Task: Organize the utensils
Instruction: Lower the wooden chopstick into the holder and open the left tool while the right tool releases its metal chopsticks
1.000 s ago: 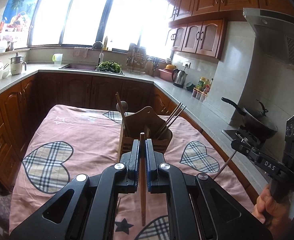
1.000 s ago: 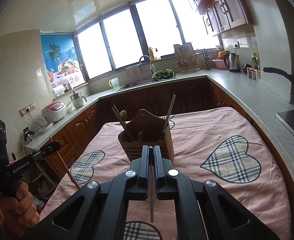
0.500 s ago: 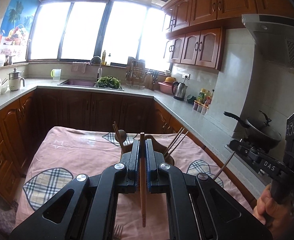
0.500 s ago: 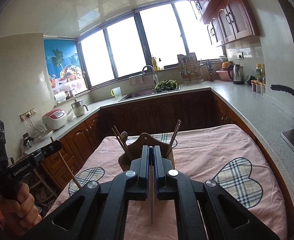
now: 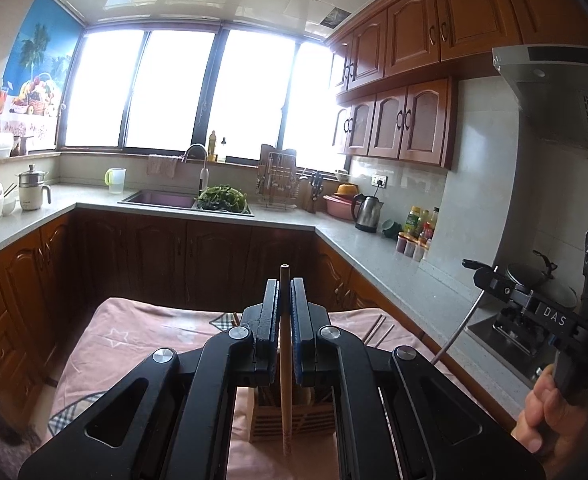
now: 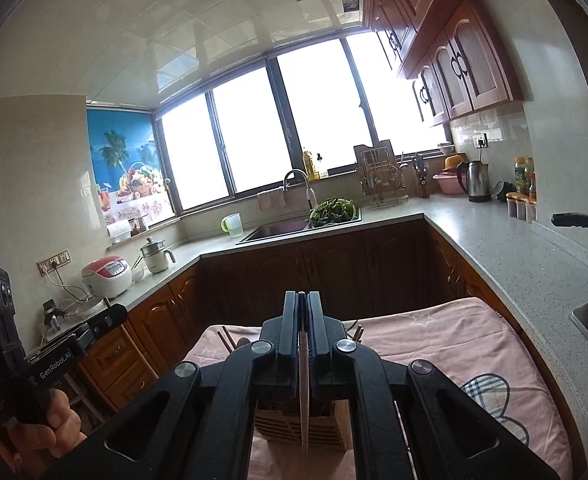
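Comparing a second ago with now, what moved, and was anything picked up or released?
Both hand-held grippers rose toward the wooden utensil holder, which slid from ahead of the jaws to below them in each wrist view. Nothing was picked up or released. The left hand-held gripper stays shut on a wooden chopstick; the right hand-held gripper stays shut on a thin pale utensil. Holder and pink tablecloth lie as before.

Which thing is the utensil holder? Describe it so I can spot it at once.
Find the table under the pink cloth with plaid hearts. On it stands a slatted wooden holder, chopsticks sticking up from it. It is the only box on the cloth, showing between the gripper arms.
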Available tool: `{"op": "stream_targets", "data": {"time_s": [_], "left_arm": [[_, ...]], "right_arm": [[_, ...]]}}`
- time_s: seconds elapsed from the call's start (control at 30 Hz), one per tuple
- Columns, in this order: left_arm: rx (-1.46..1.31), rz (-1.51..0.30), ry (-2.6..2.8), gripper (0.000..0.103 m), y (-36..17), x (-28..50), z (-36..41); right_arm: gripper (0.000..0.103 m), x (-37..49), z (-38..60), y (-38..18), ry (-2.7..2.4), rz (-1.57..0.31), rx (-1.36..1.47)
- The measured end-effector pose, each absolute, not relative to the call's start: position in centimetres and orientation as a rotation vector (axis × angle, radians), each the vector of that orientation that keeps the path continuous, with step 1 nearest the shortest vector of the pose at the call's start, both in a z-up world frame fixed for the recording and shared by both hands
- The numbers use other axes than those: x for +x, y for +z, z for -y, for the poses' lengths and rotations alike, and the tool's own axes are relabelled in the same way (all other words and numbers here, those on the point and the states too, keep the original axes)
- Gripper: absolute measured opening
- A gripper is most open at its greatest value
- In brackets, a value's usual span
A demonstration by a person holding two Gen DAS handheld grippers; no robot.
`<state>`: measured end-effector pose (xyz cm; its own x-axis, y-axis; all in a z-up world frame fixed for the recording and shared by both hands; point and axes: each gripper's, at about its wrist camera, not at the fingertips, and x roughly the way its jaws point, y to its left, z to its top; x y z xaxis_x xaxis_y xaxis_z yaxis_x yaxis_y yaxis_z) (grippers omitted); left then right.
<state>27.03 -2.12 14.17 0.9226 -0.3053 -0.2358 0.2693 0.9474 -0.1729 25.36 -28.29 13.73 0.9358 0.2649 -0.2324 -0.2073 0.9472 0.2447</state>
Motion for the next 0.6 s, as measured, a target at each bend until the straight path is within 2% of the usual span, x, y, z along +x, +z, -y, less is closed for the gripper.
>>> {"op": "stream_targets", "data": {"time_s": [0.33,0.6], "left_arm": [[-0.183,-0.226,-0.248,0.004,14.7,31.1,1.6],[-0.227,-0.262,-0.214,0.004,12.4,34.8,1.6]], "right_arm": [[0.004,28.9,28.8,14.1,0.215,-0.220,0.250],[0.004,31.6,28.6,12.6,0.204,-0.228,0.249]]}}
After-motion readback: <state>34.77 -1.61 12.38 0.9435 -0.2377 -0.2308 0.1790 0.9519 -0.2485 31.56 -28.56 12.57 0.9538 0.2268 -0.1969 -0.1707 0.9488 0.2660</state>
